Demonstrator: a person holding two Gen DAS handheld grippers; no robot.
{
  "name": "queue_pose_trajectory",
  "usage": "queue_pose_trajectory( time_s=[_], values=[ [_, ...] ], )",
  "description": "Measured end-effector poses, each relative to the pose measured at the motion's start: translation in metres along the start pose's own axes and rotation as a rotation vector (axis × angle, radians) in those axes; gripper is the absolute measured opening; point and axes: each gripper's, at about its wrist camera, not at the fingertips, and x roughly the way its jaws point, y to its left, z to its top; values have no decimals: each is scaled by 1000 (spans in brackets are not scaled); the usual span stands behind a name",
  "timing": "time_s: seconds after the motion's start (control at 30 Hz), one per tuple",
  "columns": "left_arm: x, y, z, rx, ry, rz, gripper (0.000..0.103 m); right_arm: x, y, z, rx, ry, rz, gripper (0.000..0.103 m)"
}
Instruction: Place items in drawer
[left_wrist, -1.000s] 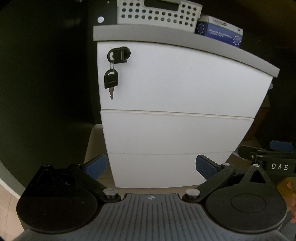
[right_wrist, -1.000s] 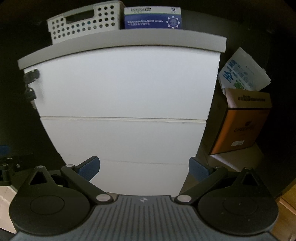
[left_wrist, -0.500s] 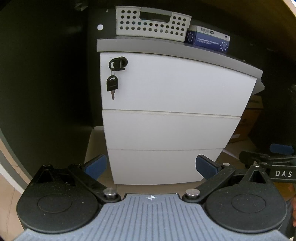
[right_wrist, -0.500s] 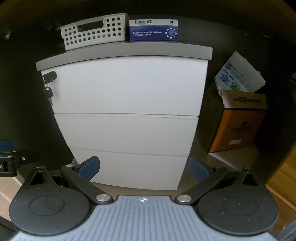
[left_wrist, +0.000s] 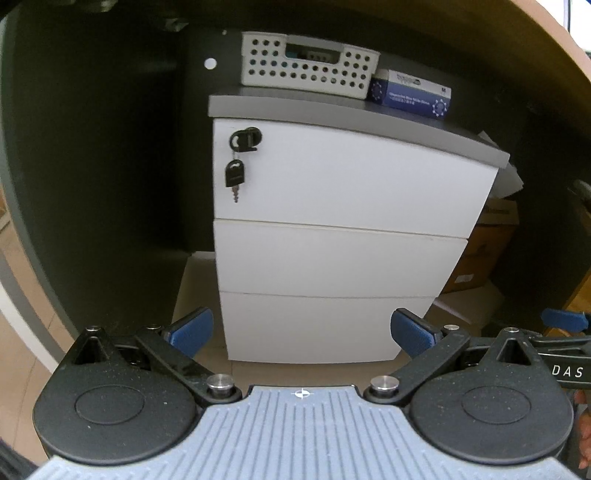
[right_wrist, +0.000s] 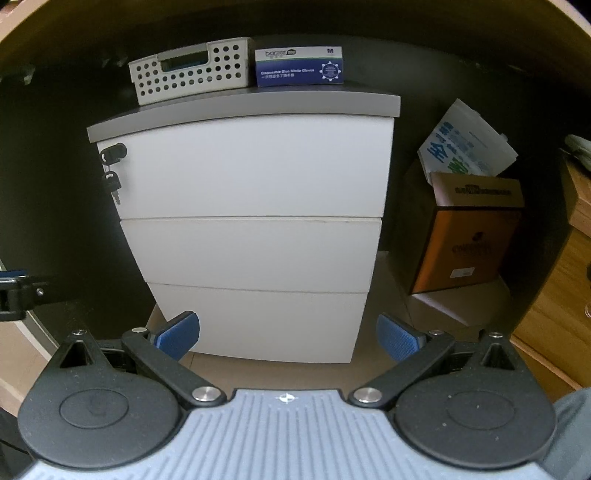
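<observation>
A white three-drawer cabinet (left_wrist: 340, 229) (right_wrist: 255, 206) with a grey top stands under a desk, all drawers closed. A key (left_wrist: 235, 176) hangs from the lock at the top drawer's left corner. On the top sit a perforated white basket (left_wrist: 308, 70) (right_wrist: 192, 70) and a blue glove box (left_wrist: 412, 94) (right_wrist: 300, 67). My left gripper (left_wrist: 302, 330) is open and empty, low in front of the bottom drawer. My right gripper (right_wrist: 288, 336) is open and empty too, also facing the bottom drawer from some distance.
An orange cardboard box (right_wrist: 467, 236) with a printed bag (right_wrist: 465, 146) behind it stands right of the cabinet. Dark desk panels close in the left side and back. A wooden unit (right_wrist: 554, 317) is at the far right. The desk's underside arches overhead.
Both grippers have pulled back from the cabinet, which now looks smaller and shows its whole front and more of the floor. Both stay open and empty.
</observation>
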Motion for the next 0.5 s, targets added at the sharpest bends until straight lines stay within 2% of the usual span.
queue_pose_trajectory(
  time_s=[0.3, 0.5],
  values=[
    [-13, 6, -5, -47, 9, -2, 103, -20, -8, -8, 12, 11, 8, 103],
    [-13, 2, -6, -29, 17, -3, 103, -29, -8, -13, 21, 19, 12, 103]
  ],
)
